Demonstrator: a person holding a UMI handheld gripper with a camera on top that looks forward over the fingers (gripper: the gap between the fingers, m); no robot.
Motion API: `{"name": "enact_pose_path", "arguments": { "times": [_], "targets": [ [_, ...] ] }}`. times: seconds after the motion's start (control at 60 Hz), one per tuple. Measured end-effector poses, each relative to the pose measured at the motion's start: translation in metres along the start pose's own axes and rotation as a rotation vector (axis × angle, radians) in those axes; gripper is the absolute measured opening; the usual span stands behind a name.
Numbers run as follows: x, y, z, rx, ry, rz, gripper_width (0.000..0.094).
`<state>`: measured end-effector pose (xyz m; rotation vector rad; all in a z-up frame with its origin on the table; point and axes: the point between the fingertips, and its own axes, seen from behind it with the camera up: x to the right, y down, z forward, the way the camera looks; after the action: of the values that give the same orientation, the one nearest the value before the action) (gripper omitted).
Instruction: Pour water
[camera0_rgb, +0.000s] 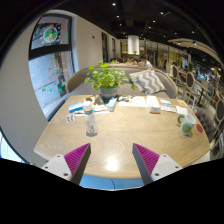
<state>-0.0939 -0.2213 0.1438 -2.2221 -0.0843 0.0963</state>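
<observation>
Gripper spread wide, nothing between the pink pads — we hover above the near edge of a wooden table. Water bottle stands upright well beyond the fingers, nearer the left one. We see a potted plant behind it, a green mug far right.

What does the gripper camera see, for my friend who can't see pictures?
Two open gripper fingers with pink pads point over a pale wooden table. Beyond them stand a clear plastic bottle, a leafy green potted plant and a green mug.
</observation>
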Motion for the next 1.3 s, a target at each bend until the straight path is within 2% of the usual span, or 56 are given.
{"name": "enact_pose_path", "arguments": {
  "times": [0.167, 0.467, 0.533, 0.617, 0.667, 0.683, 0.883, 1.083, 1.167, 1.3],
  "targets": [
    [-0.065, -0.024, 0.08, 0.068, -0.061, 0.004, 0.0863],
    [-0.1, -0.048, 0.214, 0.155, -0.04, 0.0, 0.0854],
    [-0.102, -0.051, 0.231, 0.17, -0.04, -0.005, 0.0798],
    [-0.105, -0.051, 0.248, 0.179, -0.044, -0.021, 0.0683],
    [-0.106, -0.051, 0.254, 0.187, -0.043, -0.031, 0.0579],
    [-0.106, -0.052, 0.256, 0.191, -0.04, -0.033, 0.0514],
    [-0.101, -0.057, 0.248, 0.202, -0.037, -0.029, 0.041],
    [-0.078, -0.106, 0.196, 0.242, -0.08, 0.043, 0.04],
    [-0.059, -0.14, 0.163, 0.272, -0.122, 0.142, 0.0399],
    [-0.007, -0.187, 0.111, 0.311, -0.255, 0.361, 0.0397]
  ]
}}
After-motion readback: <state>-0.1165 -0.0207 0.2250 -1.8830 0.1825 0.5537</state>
